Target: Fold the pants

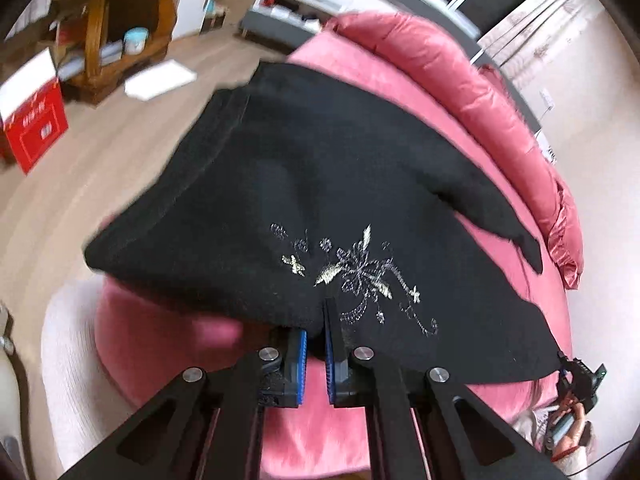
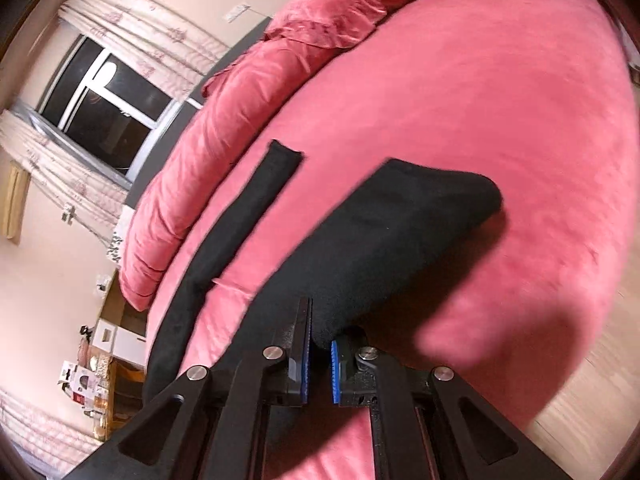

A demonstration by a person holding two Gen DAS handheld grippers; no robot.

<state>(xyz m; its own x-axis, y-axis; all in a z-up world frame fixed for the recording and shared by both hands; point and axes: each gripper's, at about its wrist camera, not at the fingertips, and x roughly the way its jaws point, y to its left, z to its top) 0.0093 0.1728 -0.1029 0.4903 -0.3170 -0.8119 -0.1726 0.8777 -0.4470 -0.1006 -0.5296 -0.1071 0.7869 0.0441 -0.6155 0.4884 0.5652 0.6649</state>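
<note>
Black pants (image 1: 304, 200) with silver floral embroidery (image 1: 360, 272) hang lifted above a pink bed (image 1: 340, 440). My left gripper (image 1: 316, 344) is shut on the pants' near edge just below the embroidery. In the right wrist view my right gripper (image 2: 320, 340) is shut on another part of the pants (image 2: 380, 240), which stretch away over the bed (image 2: 500, 100). A narrow black strip of the pants (image 2: 240, 216) trails to the left across the bed. The right gripper also shows in the left wrist view (image 1: 576, 376) at the pants' far right corner.
Pink pillows (image 2: 224, 136) line the bed's far side under a curtained window (image 2: 104, 108). A wooden shelf unit (image 1: 108, 28), a red box (image 1: 36, 128) and a white sheet (image 1: 160, 80) stand on the wooden floor left of the bed.
</note>
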